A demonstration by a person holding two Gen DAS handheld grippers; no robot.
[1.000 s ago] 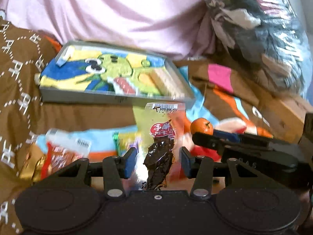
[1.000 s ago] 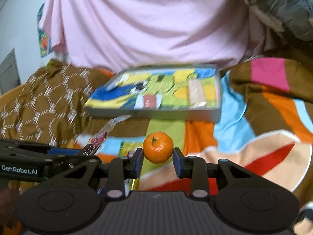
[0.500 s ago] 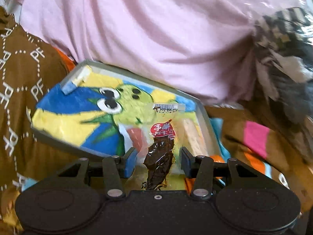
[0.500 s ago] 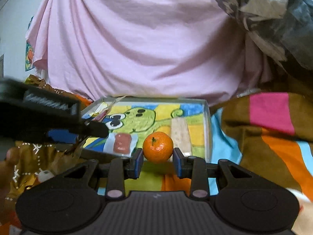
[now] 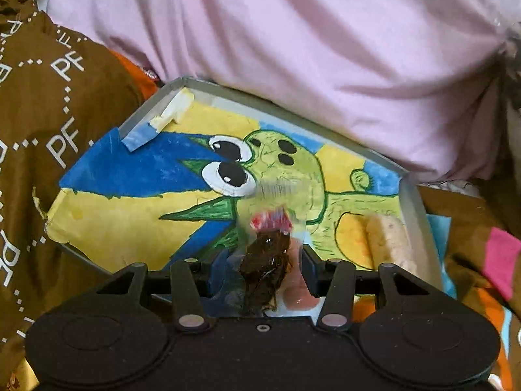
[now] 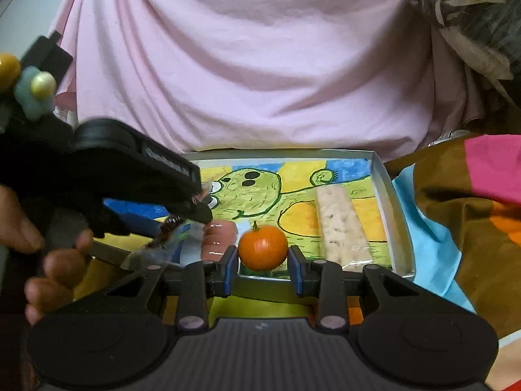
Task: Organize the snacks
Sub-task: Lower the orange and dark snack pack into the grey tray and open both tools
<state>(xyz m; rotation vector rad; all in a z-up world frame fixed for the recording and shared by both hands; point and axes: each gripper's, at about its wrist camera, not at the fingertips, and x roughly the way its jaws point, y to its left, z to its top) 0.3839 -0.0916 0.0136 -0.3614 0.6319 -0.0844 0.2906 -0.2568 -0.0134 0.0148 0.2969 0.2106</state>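
While I watch through both wrist cameras, my right tool point(image 6: 263, 266) is clenched on a small orange mandarin point(image 6: 262, 247), carried just short of the near rim of a shallow grey tray point(image 6: 398, 224). My left tool point(image 5: 263, 268) grips a clear snack packet point(image 5: 267, 262) with a dark brown piece inside, held over the tray's near edge; its top is blurred. Ahead of both tools the tray floor shows a painted green cartoon creature on blue and yellow. Beyond the right tool a pale speckled bar point(image 6: 340, 224) lies inside by the right wall, and a pink sausage point(image 6: 217, 237) lies left of the mandarin. Under the tray spreads a patchwork bedcover point(image 6: 456, 215), brown, pink, orange and light blue; behind it bulges pink cloth point(image 5: 293, 39).
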